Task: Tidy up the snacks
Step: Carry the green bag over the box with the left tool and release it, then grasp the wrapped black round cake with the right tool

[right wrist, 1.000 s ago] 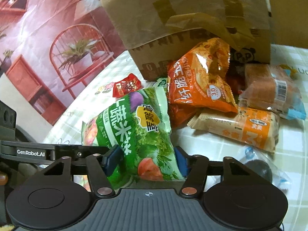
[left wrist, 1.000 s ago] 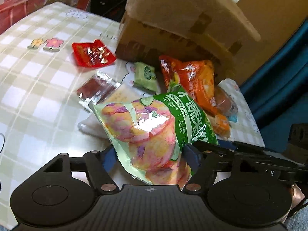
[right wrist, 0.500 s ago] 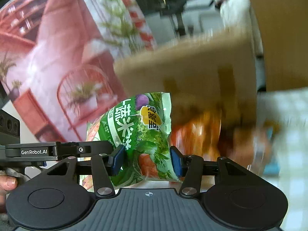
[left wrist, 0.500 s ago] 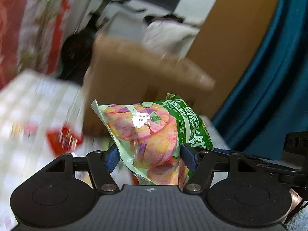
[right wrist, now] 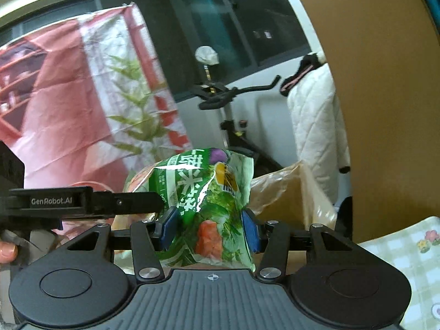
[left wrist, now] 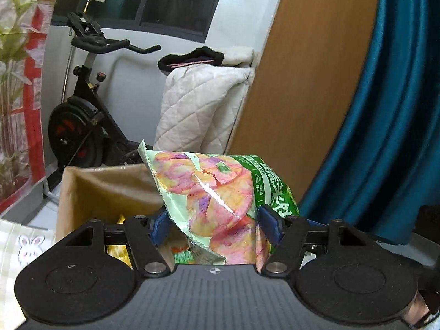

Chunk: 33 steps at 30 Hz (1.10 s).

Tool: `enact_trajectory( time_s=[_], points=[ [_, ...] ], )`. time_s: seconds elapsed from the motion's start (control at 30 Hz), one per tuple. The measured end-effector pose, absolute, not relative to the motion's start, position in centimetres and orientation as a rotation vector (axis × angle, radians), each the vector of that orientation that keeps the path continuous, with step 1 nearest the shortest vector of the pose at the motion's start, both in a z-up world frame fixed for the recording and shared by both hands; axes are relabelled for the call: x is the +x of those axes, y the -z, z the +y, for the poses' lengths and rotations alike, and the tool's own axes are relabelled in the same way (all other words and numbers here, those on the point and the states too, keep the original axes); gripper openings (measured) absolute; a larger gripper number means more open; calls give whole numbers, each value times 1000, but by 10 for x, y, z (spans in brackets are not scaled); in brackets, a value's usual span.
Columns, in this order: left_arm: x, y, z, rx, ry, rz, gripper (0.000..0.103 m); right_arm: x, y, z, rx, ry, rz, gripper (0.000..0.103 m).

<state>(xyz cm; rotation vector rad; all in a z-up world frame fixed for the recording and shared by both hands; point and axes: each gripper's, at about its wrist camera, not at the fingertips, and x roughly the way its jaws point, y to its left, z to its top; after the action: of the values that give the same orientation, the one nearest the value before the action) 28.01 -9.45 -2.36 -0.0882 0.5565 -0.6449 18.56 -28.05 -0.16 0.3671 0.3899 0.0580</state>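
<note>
Both grippers clamp one green snack bag, held up over an open cardboard box.

Left wrist view: the left gripper (left wrist: 216, 220) squeezes the snack bag (left wrist: 217, 200) between its blue pads (left wrist: 159, 224), the pink-and-orange printed side facing the camera. Behind and below sits the cardboard box (left wrist: 110, 189), with yellow packets inside. An exercise bike (left wrist: 82, 126) and a white quilt (left wrist: 200, 104) stand beyond. Right wrist view: the right gripper (right wrist: 210, 227) pinches the same bag (right wrist: 203, 200) on its green side, and the other gripper reaches in from the left. The box (right wrist: 297, 195) lies just behind, beside a checked tablecloth (right wrist: 407, 250).
</note>
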Motion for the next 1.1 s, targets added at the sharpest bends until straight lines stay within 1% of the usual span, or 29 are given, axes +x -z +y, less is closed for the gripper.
enact_trajectory(
  time_s=[0.2, 0.27, 0.37, 0.47, 0.67, 0.8, 1.1],
  points=[
    [323, 31, -114, -76, 631, 592, 70, 220, 22, -284, 375, 3, 429, 47],
    [330, 36, -119, -46, 601, 597, 70, 229, 29, -285, 360, 31, 447, 48],
    [334, 38, -111, -8, 510, 593, 70, 228, 34, -286, 328, 56, 452, 49],
    [328, 39, -88, -40, 496, 601, 71, 215, 37, -288, 325, 53, 448, 52],
    [293, 32, -61, -10, 410, 565, 71, 186, 33, -277, 238, 35, 449, 52],
    [261, 29, -45, -5, 375, 538, 76, 164, 29, -267, 172, 28, 452, 52],
    [206, 44, -17, 13, 270, 521, 76, 117, 41, -247, 127, 34, 490, 52]
  ],
)
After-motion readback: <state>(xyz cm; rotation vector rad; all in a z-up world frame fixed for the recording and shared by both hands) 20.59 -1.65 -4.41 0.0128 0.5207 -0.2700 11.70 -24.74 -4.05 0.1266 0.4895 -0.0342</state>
